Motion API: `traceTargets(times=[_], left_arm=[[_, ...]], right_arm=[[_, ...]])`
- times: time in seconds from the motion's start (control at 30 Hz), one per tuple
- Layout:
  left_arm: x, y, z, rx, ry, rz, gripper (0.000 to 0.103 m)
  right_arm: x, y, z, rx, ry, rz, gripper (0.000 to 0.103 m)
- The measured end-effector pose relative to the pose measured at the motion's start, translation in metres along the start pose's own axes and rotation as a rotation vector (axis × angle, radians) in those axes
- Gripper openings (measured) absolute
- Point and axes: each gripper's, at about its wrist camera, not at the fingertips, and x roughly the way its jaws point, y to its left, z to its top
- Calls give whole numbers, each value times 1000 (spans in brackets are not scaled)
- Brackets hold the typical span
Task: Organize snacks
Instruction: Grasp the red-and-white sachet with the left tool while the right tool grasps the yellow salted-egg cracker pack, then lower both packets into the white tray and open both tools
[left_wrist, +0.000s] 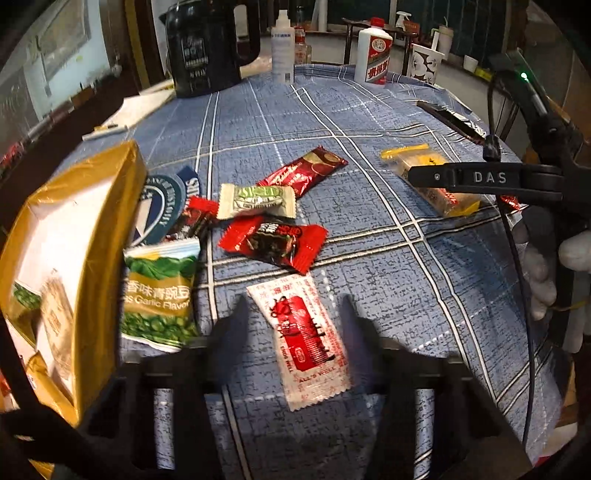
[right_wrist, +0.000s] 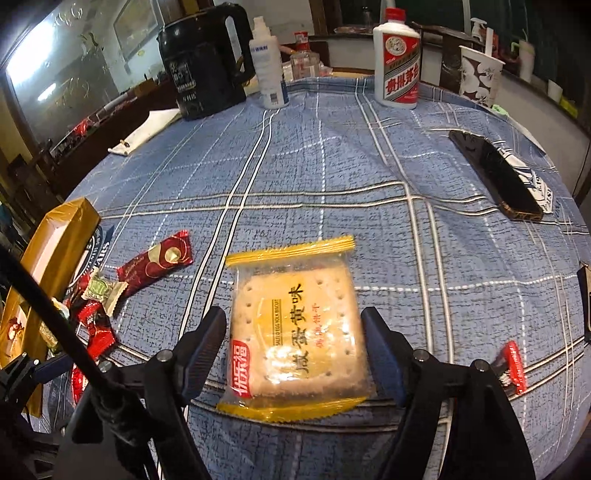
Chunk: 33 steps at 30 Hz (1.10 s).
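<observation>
My left gripper is open, its fingers on either side of a white and red sachet lying on the blue checked cloth. Beyond it lie a red candy, a pale green candy, a dark red bar and a green pea packet. A gold box stands open at the left. My right gripper is open, its fingers on either side of a yellow salted egg yolk biscuit pack. The right gripper also shows in the left wrist view over that pack.
A black kettle, a white spray bottle, a white liquor bottle and a paper cup stand along the far edge. A black phone lies at the right. A small red candy lies near my right finger.
</observation>
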Motion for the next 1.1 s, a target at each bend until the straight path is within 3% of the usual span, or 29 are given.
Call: traceTargets(times=[0.1, 0.23, 0.5, 0.63, 0.83, 1.1], left_arm=[[-2, 5, -1, -13, 0, -17, 30], [-8, 11, -5, -44, -8, -44, 29], [-36, 22, -12, -111, -68, -104, 29], [-67, 46, -17, -179, -128, -133, 29], [-108, 108, -34, -290, -215, -64, 29], [-127, 186, -74, -443, -246, 52, 29]], right_arm=[[2, 5, -1, -14, -10, -30, 76], [2, 11, -4, -44, -15, -86, 69], [-14, 6, -14, 24, -41, -29, 69], [-32, 16, -16, 13, -73, -11, 69], [-64, 52, -15, -47, -118, 55, 69], [-84, 139, -15, -164, -149, 171, 69]])
